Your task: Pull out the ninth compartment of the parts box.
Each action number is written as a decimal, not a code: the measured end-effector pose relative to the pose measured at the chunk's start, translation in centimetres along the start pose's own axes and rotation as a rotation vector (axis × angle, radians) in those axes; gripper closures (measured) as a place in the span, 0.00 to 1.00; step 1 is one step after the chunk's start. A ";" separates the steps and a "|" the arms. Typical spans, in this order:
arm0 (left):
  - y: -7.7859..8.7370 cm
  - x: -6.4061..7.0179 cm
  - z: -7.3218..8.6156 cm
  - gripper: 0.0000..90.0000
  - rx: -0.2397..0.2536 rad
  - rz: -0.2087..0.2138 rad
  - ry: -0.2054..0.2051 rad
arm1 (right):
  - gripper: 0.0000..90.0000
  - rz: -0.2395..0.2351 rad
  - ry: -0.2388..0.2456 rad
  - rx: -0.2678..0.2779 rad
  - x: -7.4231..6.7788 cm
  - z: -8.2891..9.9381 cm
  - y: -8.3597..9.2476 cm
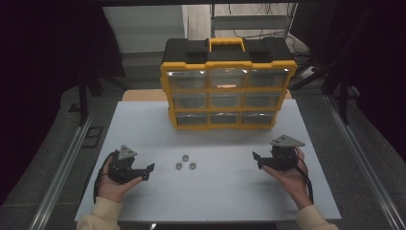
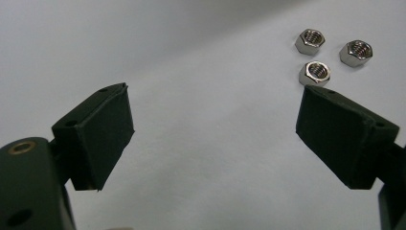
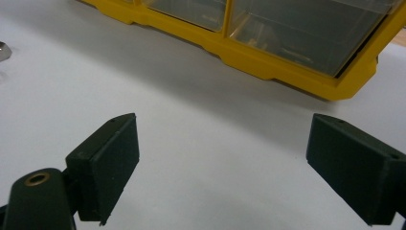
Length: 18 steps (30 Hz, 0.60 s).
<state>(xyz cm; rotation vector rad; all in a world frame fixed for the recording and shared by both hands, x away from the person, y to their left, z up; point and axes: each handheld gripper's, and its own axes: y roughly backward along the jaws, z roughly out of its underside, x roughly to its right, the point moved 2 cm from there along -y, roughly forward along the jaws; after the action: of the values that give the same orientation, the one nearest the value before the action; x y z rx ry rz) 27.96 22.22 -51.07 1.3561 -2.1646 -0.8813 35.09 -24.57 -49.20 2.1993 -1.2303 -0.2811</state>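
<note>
Fingers (image 2: 330,139) of both grippers released; 3 hex nuts (image 2: 314,73) lie just past left gripper (image 2: 215,134).

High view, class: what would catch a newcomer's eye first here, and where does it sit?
The yellow and black organizer case stands upright at the far middle of the white table, its clear drawers facing the person. Nearer, three small hex nuts lie clustered between the open left gripper and open right gripper.

organizer (image 3: 268,62): cut off by top edge | drawer contents: too blurred to tell | nut (image 3: 4,51): cropped at left edge
</note>
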 end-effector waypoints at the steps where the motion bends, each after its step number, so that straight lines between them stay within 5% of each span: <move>1: 0.0 0.0 0.0 0.15 0.000 0.000 0.000 | 0.13 0.003 0.006 0.000 -0.1 -0.1 0.0; 11: 0.0 0.0 0.0 0.15 0.000 -0.001 -0.001 | 0.14 0.027 0.051 -0.002 -0.8 -0.6 -0.3; 18: 0.0 0.0 0.0 0.15 -0.001 -0.002 -0.002 | 0.14 0.080 0.137 -0.010 -1.4 -0.8 -0.3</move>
<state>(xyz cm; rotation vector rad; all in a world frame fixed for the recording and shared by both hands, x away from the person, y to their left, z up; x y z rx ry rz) 27.97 22.24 -51.08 1.3575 -2.1647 -0.8847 34.91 -22.97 -48.93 2.1172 -1.2348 -0.1019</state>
